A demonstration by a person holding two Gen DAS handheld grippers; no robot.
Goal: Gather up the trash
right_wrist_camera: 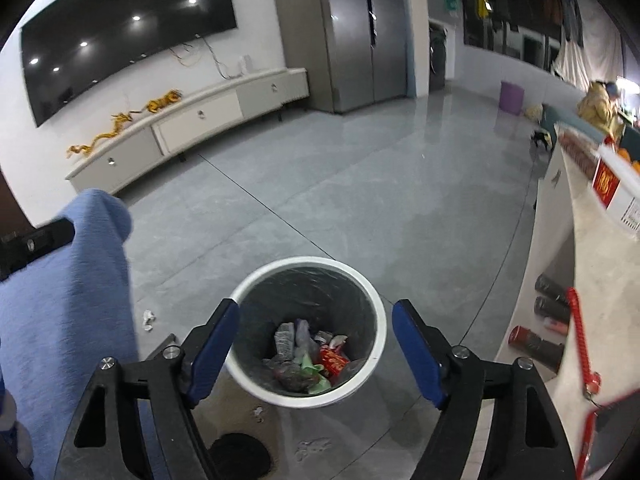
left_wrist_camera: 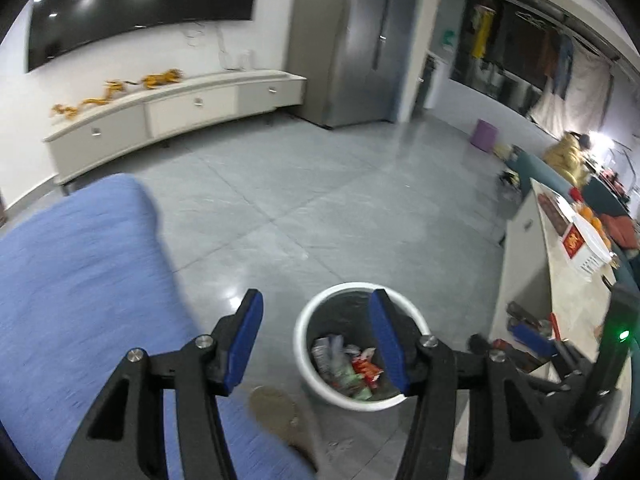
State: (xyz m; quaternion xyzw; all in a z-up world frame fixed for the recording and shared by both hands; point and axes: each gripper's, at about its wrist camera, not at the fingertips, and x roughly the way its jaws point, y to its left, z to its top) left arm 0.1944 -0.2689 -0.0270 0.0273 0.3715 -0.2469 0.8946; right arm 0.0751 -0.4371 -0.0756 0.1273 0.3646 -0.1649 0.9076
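A white round trash bin (left_wrist_camera: 304, 364) with a dark liner stands on the grey tiled floor; it also shows in the right wrist view (right_wrist_camera: 376, 344). Wrappers and crumpled trash (right_wrist_camera: 308, 356) lie in its bottom, among them a red packet (left_wrist_camera: 366, 368). My left gripper (left_wrist_camera: 316, 320) is open and empty, above the bin's left side. My right gripper (right_wrist_camera: 314, 328) is open and empty, directly above the bin. A small crumpled white scrap (right_wrist_camera: 149, 319) lies on the floor left of the bin, and another small scrap (right_wrist_camera: 259, 413) lies in front of it.
A blue-sleeved arm (left_wrist_camera: 76, 280) fills the left, also in the right wrist view (right_wrist_camera: 68, 304). A light counter (right_wrist_camera: 592, 272) with boxes and bottles stands at the right. A TV cabinet (left_wrist_camera: 168, 108) and a grey fridge (left_wrist_camera: 352, 40) stand across the floor. A purple bin (right_wrist_camera: 512, 96) is far off.
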